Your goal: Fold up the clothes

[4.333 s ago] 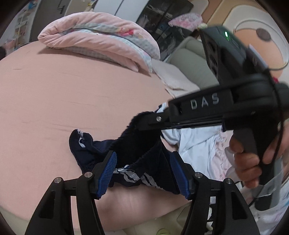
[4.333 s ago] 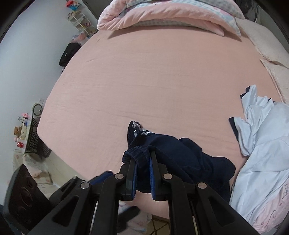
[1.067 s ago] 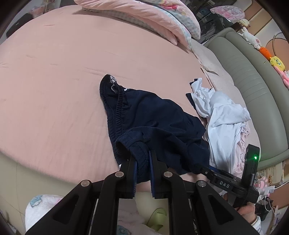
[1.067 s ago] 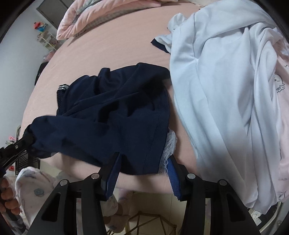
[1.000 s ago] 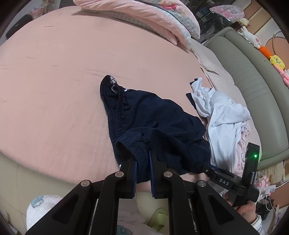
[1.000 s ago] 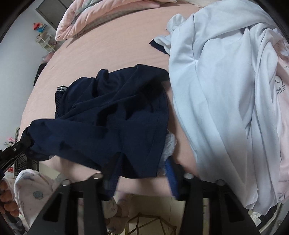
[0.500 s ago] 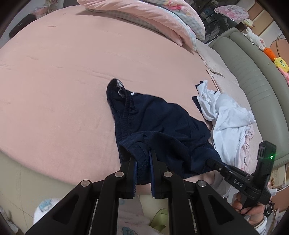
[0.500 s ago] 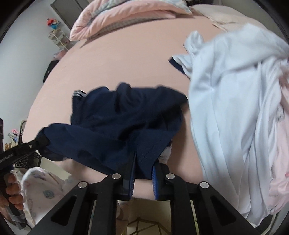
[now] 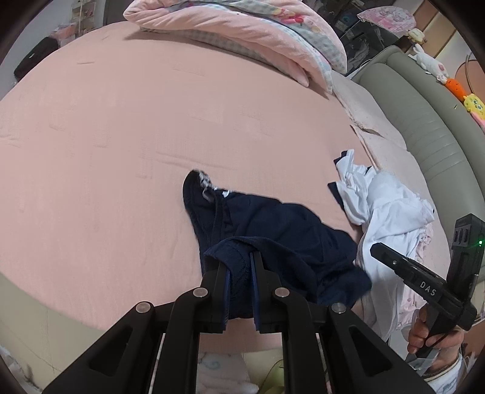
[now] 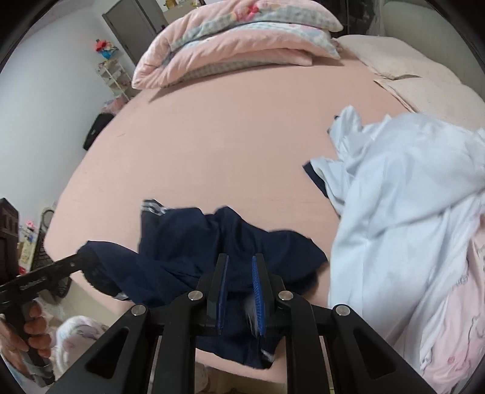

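Both grippers now pinch the navy shorts [image 9: 272, 230], whereas about a second ago the right gripper's jaws stood wide around the hem with the cloth loose between them; they have just been closing and now press on that hem. A few seconds back the shorts sat bunched close under the two tools; now they are drawn out across the near edge of the bed, lifted slightly at both ends.

Left gripper [image 9: 239, 266]: its jaws are nearly together, clamped on the thick waistband of the shorts, which wraps up between the blue pads. Its handle, held in a hand [image 10: 28, 327], shows at the left edge of the right wrist view.

Right gripper [image 10: 239, 269]: jaws narrow, squeezing a fold of the navy fabric, with a bit of white lining or label just inside the right pad. The hand [image 9: 430, 333] holding it appears low at the right of the left wrist view.

Counted: two grippers, one pair of navy shorts, one heap of white and pale pink clothes [image 10: 409, 197] lying just to the right of the shorts, one folded pink quilt [image 9: 242, 27] at the far side of the pink bed [image 9: 121, 121].
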`<state>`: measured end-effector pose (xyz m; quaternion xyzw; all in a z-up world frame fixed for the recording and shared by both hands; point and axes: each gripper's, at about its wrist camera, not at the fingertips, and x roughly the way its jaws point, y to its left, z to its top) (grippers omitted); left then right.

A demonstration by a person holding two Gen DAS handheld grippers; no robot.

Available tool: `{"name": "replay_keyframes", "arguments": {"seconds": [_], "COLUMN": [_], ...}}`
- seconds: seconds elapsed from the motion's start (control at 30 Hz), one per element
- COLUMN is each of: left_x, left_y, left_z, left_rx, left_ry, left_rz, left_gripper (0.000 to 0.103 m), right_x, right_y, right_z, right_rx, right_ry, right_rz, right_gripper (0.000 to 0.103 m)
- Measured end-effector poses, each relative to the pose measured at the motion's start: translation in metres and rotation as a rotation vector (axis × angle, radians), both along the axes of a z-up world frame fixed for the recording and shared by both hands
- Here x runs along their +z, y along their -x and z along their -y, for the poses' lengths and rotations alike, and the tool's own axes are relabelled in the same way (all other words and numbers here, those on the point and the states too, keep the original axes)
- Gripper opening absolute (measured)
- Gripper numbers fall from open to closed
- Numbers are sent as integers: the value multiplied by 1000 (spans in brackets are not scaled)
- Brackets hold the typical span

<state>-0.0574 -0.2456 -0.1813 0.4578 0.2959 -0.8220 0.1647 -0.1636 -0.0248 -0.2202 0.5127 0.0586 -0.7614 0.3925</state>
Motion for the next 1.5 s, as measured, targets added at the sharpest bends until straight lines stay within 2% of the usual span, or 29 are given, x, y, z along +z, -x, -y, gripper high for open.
{"name": "replay_keyframes", "arguments": {"seconds": [0.1,0.27,0.3,0.37,0.53,0.67,0.77,1.0,1.27,1.4,1.43,1.5], "left_x": [1,-2,-3,-4,-3,-3,-1,5,12,14,14,14], "left_y": [6,10,11,11,9,5,2,-2,-5,-5,-6,-6], "left_z": [3,3,3,3,-1,-3,-5,-7,-5,-5,-6,-6], "left_rx": [-7,-12,-13,-12,-16,-11,-5,-5,-12,-8,-8,-9], "left_ry": [-2,-2,-4,-9,-8,-7,-3,-3,-1,-1,-2,0], "left_rz": [-2,13,17,21,21,18,13,6,1,-3,-5,-6], "left_gripper": [10,10,10,10,10,10,10,10,10,10,10,10], "right_x": [0,-3,-6,-15,-41,-56,-62,-58,-71,-78,-79,-79], "right_y": [3,-8,-10,-15,-30,-44,-56,-61,-53,-50,-49,-49], "right_z": [5,-16,-24,-35,-61,-68,-62,-35,-17,-19,-20,-21], "right_rx": [25,48,38,25,-34,-21,26,100,107,69,62,52], "right_ry": [-24,-105,-111,-115,-132,-126,-107,-65,-60,-60,-56,-64], "right_rz": [20,21,34,55,113,143,153,78,91,124,132,129], "right_gripper": [14,17,22,27,27,27,27,35,35,32,28,12]}}
